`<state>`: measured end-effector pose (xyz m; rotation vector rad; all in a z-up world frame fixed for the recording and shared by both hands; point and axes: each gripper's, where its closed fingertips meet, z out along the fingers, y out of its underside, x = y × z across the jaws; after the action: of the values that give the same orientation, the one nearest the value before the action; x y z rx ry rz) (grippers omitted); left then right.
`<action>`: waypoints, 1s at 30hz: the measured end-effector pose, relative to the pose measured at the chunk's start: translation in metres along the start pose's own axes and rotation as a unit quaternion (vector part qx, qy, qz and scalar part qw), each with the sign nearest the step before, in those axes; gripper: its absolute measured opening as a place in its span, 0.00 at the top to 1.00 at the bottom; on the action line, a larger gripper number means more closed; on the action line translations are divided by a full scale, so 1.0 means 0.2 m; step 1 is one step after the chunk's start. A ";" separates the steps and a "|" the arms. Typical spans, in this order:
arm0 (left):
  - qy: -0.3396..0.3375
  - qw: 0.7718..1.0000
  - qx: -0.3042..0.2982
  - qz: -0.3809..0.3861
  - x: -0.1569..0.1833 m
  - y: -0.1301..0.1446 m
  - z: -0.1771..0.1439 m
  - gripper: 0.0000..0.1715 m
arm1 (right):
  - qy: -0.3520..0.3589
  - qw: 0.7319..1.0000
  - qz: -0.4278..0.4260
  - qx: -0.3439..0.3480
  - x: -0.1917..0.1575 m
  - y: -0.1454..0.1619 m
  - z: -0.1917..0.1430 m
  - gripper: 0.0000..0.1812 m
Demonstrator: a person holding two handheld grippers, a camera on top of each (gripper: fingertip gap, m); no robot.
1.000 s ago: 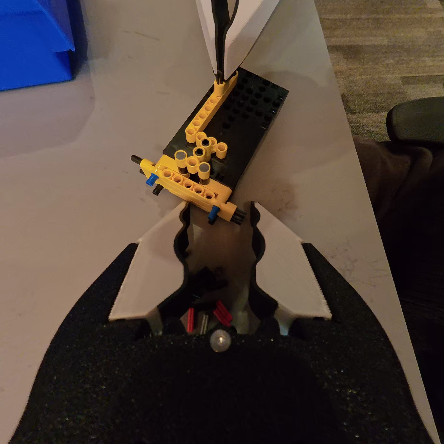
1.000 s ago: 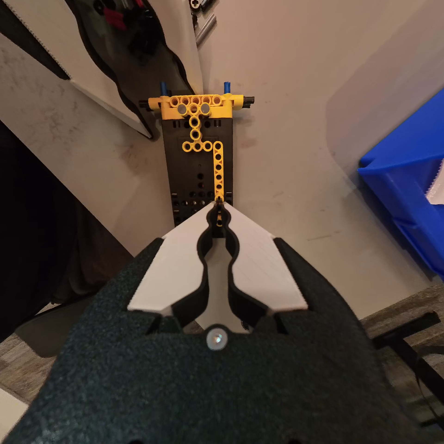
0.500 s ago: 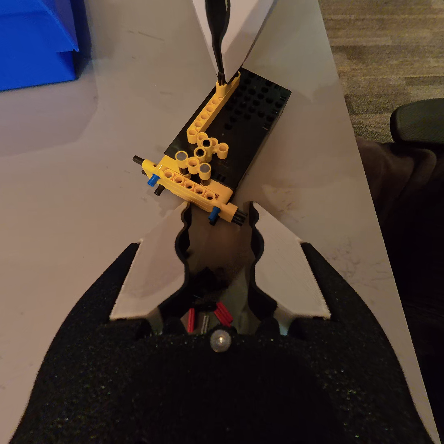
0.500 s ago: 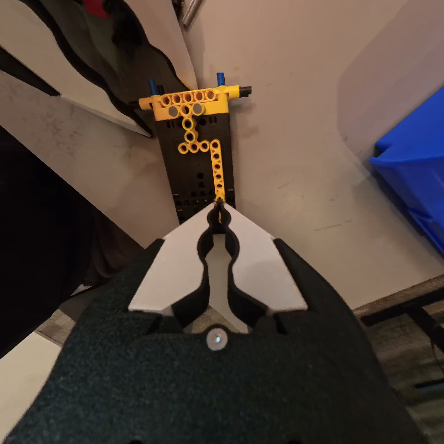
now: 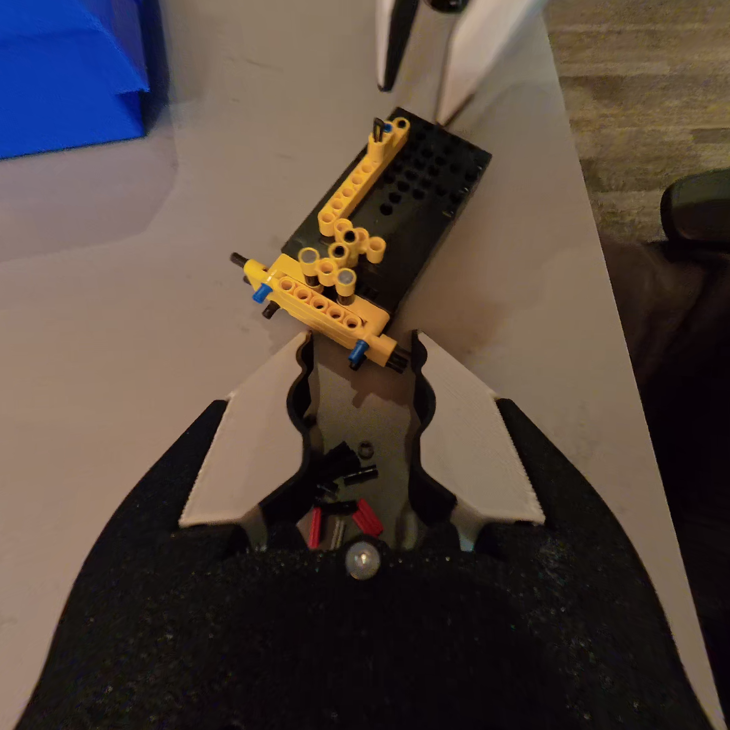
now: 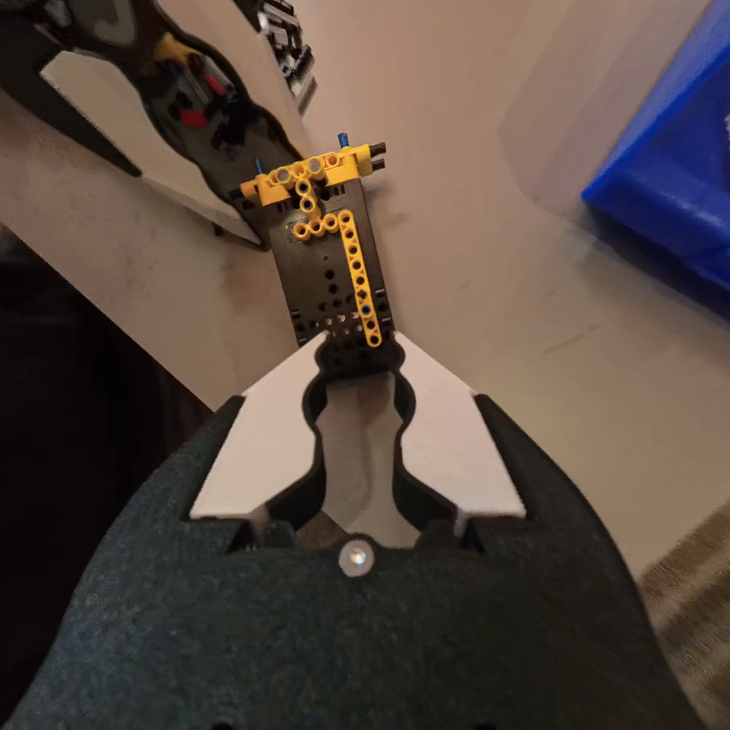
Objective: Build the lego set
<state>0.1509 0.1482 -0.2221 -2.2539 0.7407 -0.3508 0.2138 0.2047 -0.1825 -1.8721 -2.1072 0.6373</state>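
The right gripper [image 6: 360, 339], jaws parted and holding nothing, sat at the near end of the black block [image 6: 316, 276], whose long yellow beam [image 6: 357, 276] ran toward 12 o'clock, while the open, empty left gripper [image 5: 360, 343] faced the far end.

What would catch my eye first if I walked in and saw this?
Probably the yellow beams pinned onto a black block lying on the pale table, between two white tongs that face each other. Both the left tongs and the right tongs are open, one at each end of the block. A bright blue bin stands off to one side.
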 end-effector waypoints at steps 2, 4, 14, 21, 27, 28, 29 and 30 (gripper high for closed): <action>0.009 1.000 0.019 -0.023 0.00 -0.03 -0.02 0.71 | -0.015 0.999 0.011 0.050 -0.02 0.02 0.01 0.76; 0.018 0.998 0.038 -0.046 -0.01 -0.06 -0.06 0.71 | -0.014 0.995 0.017 0.100 -0.02 0.03 0.03 0.73; -0.100 0.966 0.192 -0.141 -0.11 -0.06 -0.41 0.71 | 0.013 0.980 0.051 0.192 -0.20 0.10 0.04 0.66; -0.165 0.935 0.273 -0.152 -0.06 -0.03 -0.56 0.71 | 0.051 0.973 0.020 0.224 -0.35 0.13 0.05 0.66; -0.220 0.927 0.283 -0.109 -0.02 -0.03 -0.62 0.71 | 0.106 0.957 0.019 0.270 -0.34 0.13 0.06 0.66; -0.222 0.926 0.286 -0.108 -0.01 -0.03 -0.63 0.71 | 0.112 0.955 0.019 0.272 -0.33 0.13 0.06 0.66; -0.223 0.924 0.290 -0.110 -0.01 -0.03 -0.63 0.71 | 0.119 0.954 0.017 0.273 -0.33 0.13 0.06 0.66; -0.222 0.923 0.294 -0.113 -0.02 -0.03 -0.64 0.71 | 0.128 0.953 0.015 0.273 -0.32 0.13 0.07 0.66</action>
<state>0.0935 0.0821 -0.1275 -1.7422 0.1039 -0.1297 0.2400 0.1418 -0.2002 -1.5732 -1.5403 0.8305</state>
